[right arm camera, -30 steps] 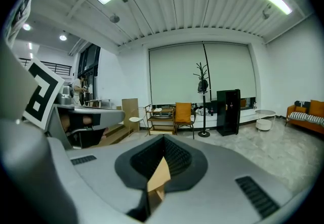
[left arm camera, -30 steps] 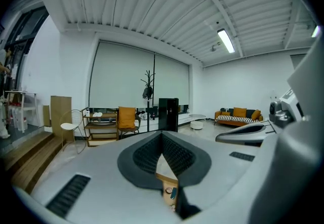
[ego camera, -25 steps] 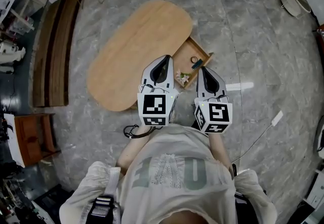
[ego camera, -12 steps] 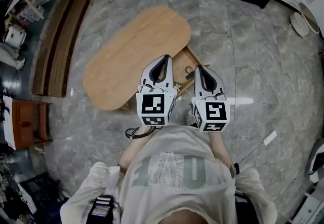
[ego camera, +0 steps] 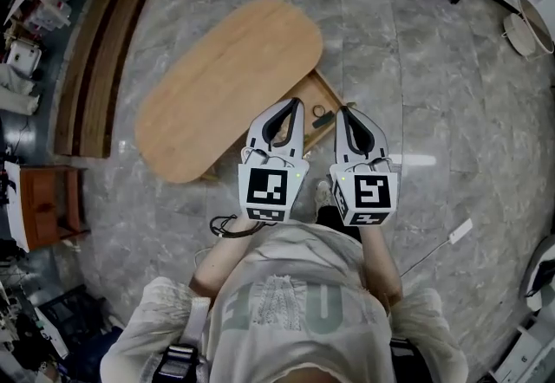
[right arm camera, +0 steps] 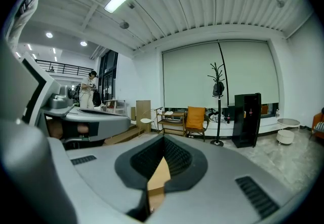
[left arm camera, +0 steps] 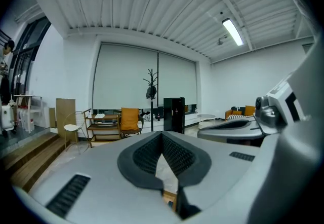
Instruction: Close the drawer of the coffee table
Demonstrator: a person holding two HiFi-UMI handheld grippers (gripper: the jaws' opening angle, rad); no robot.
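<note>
The oval wooden coffee table stands on the marble floor ahead of me in the head view. Its drawer sticks out open at the table's right side, with a small ring and a dark object inside. My left gripper is shut and empty, its tip over the table's edge beside the drawer. My right gripper is also shut and empty, its tip at the drawer's outer end. In the gripper views the left gripper and the right gripper both point nearly level, pads together.
A long wooden bench and a small brown cabinet line the left side. A white cable with a plug strip lies on the floor at right. Ahead stand a coat stand, a black cabinet and an orange chair.
Both grippers have moved forward toward the table and now cover more of the open drawer. Their jaws have stayed together.
</note>
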